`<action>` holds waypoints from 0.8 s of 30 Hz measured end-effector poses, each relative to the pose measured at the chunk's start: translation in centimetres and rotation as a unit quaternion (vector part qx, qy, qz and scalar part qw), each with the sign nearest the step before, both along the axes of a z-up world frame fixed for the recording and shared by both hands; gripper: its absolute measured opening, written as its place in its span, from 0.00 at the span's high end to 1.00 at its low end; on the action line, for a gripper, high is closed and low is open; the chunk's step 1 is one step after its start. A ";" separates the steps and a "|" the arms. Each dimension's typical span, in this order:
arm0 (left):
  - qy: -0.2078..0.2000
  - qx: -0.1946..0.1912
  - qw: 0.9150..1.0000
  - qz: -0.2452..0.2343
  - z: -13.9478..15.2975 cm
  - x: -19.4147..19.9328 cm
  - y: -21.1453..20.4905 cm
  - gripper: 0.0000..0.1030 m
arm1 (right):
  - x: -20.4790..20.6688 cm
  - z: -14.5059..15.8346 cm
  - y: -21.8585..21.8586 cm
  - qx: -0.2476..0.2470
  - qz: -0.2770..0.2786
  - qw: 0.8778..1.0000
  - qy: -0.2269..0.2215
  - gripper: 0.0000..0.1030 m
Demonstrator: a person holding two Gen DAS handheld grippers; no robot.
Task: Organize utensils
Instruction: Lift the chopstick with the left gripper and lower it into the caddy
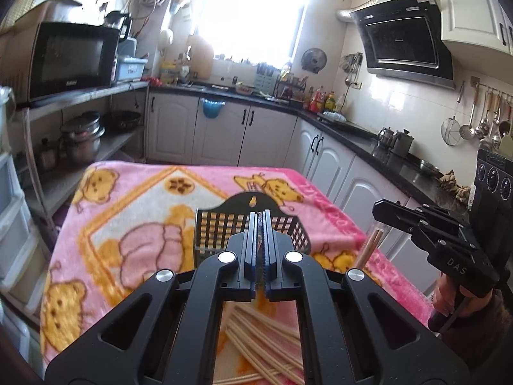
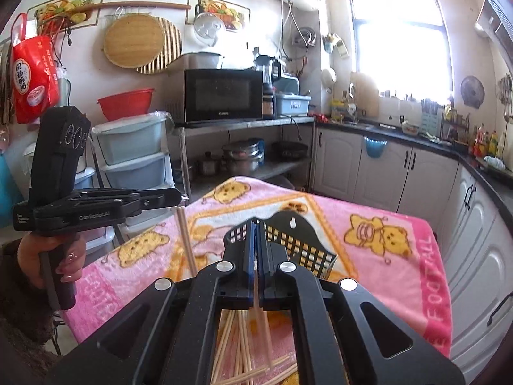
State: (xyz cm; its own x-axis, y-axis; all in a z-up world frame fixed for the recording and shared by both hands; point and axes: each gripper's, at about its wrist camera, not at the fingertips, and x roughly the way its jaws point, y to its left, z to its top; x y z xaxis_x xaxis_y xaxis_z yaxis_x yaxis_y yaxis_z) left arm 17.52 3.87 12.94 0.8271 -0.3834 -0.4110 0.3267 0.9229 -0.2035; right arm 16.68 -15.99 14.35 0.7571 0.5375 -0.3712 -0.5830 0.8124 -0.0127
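you held chopsticks (image 2: 187, 240) clamped in both the left gripper (image 1: 260, 224) and right gripper (image 2: 256, 234); you needed to tip them upright over the black basket (image 2: 304, 243).

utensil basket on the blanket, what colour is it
Black, with a square grid wall; clearest in the right wrist view.

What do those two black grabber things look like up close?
Both are matte black. The left gripper and right gripper each have two long flat fingers with blue strips on the inside, angular linkage arms and round silver bolts. Seen from the side, one carries white "GenRobot.AI" lettering, the other "DAS". Each has a black pistol handle; a dark fuzzy sleeve shows behind one.
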 end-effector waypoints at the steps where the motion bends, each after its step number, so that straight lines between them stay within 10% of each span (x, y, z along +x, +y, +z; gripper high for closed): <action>1: -0.006 0.001 1.000 -0.001 0.4 0.0 -0.1 0.99 | 0.0 0.4 0.0 0.001 -0.001 1.000 -0.005 0.98; 24: -0.074 0.003 0.997 0.004 9.5 6.0 -1.6 1.00 | 4.7 8.9 0.2 0.043 -0.035 0.995 -0.087 0.98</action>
State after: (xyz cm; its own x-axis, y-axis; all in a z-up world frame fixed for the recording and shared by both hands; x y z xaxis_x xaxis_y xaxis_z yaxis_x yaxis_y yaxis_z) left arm 23.48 2.26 22.45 0.8817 -0.3751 -0.2863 0.3463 0.9265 -0.1471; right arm 21.42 -15.82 23.27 0.8428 0.5049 -0.1867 -0.5195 0.8537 -0.0367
